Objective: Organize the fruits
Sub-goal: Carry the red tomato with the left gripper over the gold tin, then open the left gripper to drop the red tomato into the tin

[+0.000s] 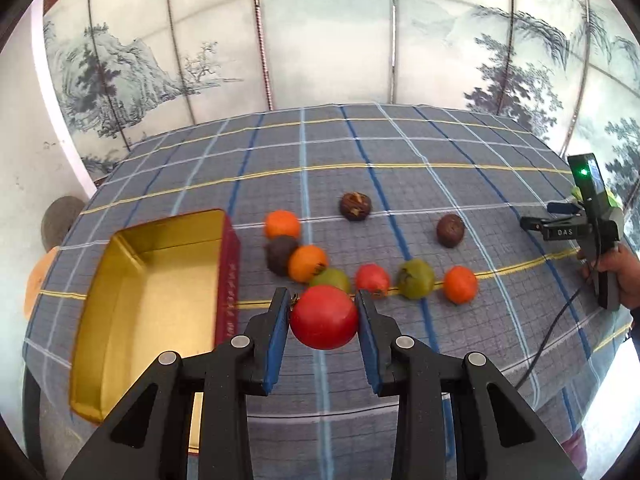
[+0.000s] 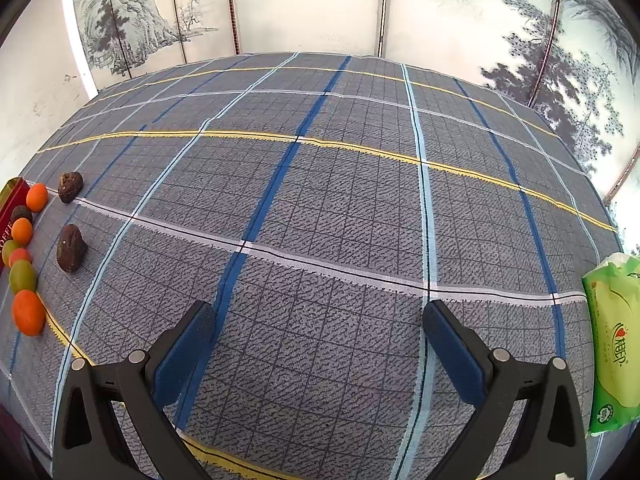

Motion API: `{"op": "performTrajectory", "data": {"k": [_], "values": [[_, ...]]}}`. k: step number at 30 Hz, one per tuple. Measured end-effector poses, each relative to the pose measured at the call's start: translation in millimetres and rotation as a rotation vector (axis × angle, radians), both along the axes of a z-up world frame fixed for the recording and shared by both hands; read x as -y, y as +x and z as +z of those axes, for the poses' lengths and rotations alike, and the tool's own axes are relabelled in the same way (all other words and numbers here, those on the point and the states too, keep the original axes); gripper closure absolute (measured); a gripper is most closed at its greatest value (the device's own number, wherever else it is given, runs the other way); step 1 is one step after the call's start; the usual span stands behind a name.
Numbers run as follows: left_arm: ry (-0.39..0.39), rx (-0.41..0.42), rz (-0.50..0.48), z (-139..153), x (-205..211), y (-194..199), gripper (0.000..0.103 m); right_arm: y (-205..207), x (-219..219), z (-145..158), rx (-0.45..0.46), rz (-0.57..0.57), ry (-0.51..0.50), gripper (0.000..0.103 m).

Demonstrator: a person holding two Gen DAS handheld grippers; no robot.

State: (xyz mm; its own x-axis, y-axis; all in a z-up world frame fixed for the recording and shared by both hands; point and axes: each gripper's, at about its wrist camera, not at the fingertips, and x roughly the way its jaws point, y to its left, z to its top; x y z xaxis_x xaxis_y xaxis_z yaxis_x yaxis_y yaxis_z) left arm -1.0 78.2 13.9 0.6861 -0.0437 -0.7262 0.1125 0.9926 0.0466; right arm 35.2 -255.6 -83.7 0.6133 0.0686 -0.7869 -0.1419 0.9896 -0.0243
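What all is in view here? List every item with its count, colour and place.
red fruit: one, red, held between the left gripper's fingers above the cloth.
small red fruit: one, red, on the cloth in the cluster.
orange fruits: three, orange, scattered in the cluster right of the box.
green fruits: two, green, middle of the cluster.
dark fruits: three, dark brown, at the far side of the cluster.
box: one, gold inside and red outside, left on the cloth, nothing in it.
tablecloth: one, grey-blue checked, covering the table.
tissue pack: one, green, right edge of the cloth.
left hand-held gripper: closed on the red fruit.
right hand-held gripper: open, over bare cloth.
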Motion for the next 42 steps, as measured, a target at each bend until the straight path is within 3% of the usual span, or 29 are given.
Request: {"op": "performTrajectory", "data": {"k": [10,25,42], "values": [[0.081,0.021,0.077,5.8,-45.9,4.1,0.069,1.4,-0.3,0.1,0.001,-0.021,-0.001,0.0],[0.234,-0.045,0.123,-22.4,-113.3,48.3,0.068,2.1,-3.6,-0.3,0.002,-0.048,-0.001,0.0],[0.299,-0.133,0.156,-49.5,-157.9,106.9,0.068,1.3,-3.8,-0.3,0.002,-0.059,-0.001,0.0]]}}
